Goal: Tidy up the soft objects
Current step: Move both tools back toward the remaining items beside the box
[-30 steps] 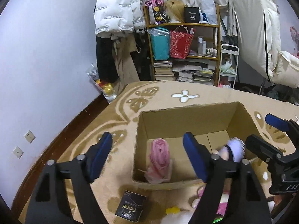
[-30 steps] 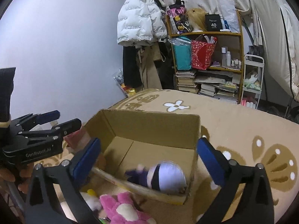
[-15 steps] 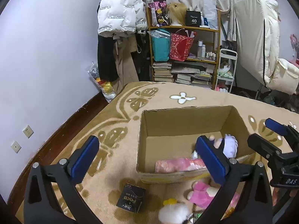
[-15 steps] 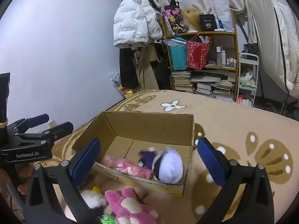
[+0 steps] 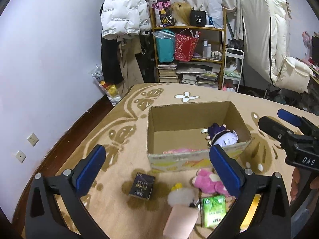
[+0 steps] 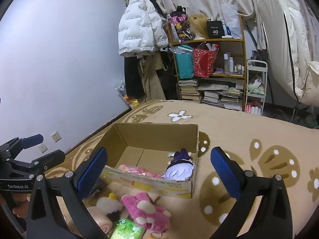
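Tool jaws on the left tool (image 5: pixel 155 167) now gape wide and empty, pulled back from the cardboard box (image 5: pixel 196 160); a second ago they stood narrower over the pink soft toy (image 5: pixel 180 151), which now lies flat along the box's near wall. Right tool (image 6: pixel 157 165) is likewise wide and empty, drawn back; the purple-haired plush doll (image 6: pixel 180 169) rests in the box's near right corner on the rug (image 6: pixel 249 131).
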Tool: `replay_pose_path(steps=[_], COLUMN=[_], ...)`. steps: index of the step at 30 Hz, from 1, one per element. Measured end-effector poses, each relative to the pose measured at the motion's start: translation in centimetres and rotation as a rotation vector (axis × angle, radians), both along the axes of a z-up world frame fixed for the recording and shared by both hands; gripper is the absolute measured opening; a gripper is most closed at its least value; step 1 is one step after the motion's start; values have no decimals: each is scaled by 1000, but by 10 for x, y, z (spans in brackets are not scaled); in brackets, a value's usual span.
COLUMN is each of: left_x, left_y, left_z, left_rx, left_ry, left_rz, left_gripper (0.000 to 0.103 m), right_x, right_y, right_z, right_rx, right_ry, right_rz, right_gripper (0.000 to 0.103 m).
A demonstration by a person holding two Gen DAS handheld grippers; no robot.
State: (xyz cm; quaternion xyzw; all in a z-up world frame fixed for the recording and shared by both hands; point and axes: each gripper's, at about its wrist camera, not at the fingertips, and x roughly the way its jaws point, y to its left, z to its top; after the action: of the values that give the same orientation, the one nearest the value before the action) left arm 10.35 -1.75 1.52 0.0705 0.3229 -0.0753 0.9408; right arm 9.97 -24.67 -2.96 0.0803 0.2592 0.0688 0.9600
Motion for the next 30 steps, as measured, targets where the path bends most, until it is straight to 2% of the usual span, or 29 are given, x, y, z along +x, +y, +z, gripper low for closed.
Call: replay_pose_path(steps=[9, 15, 20, 24, 30], left_x=[-25, -39, -48, -48, -46], left_y=[17, 22, 22, 25, 25], left_z=[1, -3, -10, -19, -35], left_rx=[-12, -35, -12, -23, 1], left_ry=[24, 53, 84, 144, 220], left_rz=[28, 20, 18, 6, 12], left_gripper=[103, 103, 103, 103, 103], right_x=[-31, -49, -61, -72, -85], right_y=[11, 17, 19, 22, 25], right_z=[9, 5, -3, -10, -26], right_rx=[-22, -20, 11, 33, 57], right_ry=[0, 23, 55, 76, 131], right_rz=[3, 4, 9, 19, 11], right_gripper=[103, 103, 103, 103, 103])
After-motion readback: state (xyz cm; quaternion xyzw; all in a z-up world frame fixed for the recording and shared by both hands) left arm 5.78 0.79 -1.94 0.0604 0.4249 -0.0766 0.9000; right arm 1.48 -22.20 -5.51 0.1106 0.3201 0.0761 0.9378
